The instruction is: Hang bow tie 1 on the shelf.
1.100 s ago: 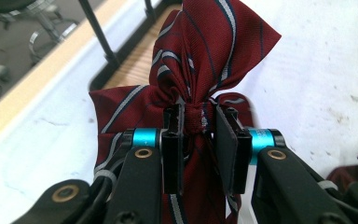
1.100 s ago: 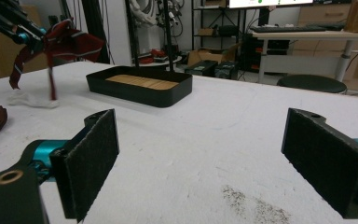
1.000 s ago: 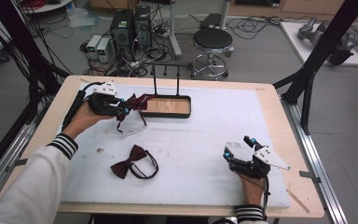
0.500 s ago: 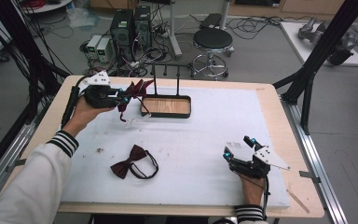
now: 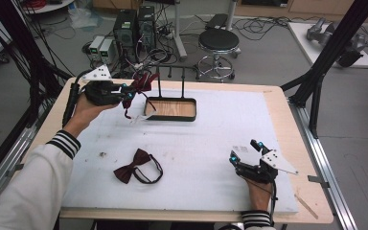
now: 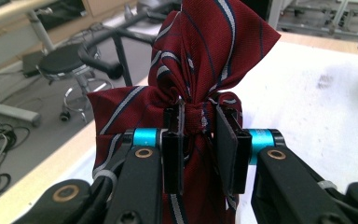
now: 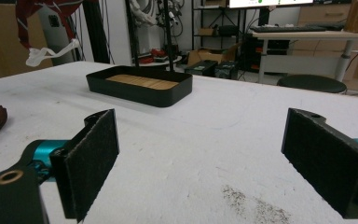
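1. Big white worktop (image 5: 211, 143), with a black stand (image 5: 170, 109) near its far edge: a flat tray with a wood floor and two thin posts (image 5: 159, 84) going up from its back.
2. Left tongs (image 5: 130, 92) up in the air just left of the posts, nearly touching them, well above the tray.
3. Pinched tight in those tongs (image 6: 199, 140): a red striped bow tie (image 6: 205, 60), gripped right at its middle knot, wings fanned out up and to the sides, strap hanging down.
4. Posts just to the right of the tie, so probably a short move sideways to hang it there.
5. Right tongs (image 5: 243, 154) far off, low by the near right corner, spread wide (image 7: 200, 163) with nothing between.
6. Second dark red bow tie (image 5: 136, 166) flat on the worktop, nearer the left hand.
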Demonstrator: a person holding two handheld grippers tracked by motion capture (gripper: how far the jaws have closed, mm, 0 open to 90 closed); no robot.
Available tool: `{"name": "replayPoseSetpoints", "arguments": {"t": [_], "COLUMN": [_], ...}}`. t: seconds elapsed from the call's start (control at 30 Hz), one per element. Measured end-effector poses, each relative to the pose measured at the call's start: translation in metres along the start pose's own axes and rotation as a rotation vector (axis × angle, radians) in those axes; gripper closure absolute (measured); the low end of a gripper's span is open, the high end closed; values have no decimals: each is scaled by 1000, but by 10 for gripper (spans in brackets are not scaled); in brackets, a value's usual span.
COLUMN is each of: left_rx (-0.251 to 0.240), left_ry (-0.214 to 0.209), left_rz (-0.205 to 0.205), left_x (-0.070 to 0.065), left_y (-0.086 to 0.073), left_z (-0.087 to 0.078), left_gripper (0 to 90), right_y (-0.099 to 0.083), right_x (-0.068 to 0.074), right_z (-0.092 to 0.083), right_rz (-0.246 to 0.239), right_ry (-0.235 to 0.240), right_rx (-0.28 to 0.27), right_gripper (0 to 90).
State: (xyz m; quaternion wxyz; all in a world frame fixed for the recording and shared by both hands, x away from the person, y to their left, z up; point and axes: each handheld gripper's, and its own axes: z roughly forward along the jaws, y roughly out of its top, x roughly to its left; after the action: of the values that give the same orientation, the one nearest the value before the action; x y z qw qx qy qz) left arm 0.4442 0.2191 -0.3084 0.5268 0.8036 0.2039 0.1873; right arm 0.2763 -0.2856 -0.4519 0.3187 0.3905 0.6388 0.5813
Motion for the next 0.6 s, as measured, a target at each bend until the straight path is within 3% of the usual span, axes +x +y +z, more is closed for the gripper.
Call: {"name": "replayPoseSetpoints", "arguments": {"t": [0.3,0.6], "left_rx": [-54,-72], "left_ry": [18,45], "left_rz": [-3,-8], "left_x": [2,7], "left_y": [16,26], "left_z": [-6,-2], "left_gripper": [737,737], "right_y": [0,0], "right_x": [0,0], "right_z": [0,0], "right_rz": [-2,-4], "right_ry": [1,2], "right_rx": [0,1], "right_gripper": [102,102]}}
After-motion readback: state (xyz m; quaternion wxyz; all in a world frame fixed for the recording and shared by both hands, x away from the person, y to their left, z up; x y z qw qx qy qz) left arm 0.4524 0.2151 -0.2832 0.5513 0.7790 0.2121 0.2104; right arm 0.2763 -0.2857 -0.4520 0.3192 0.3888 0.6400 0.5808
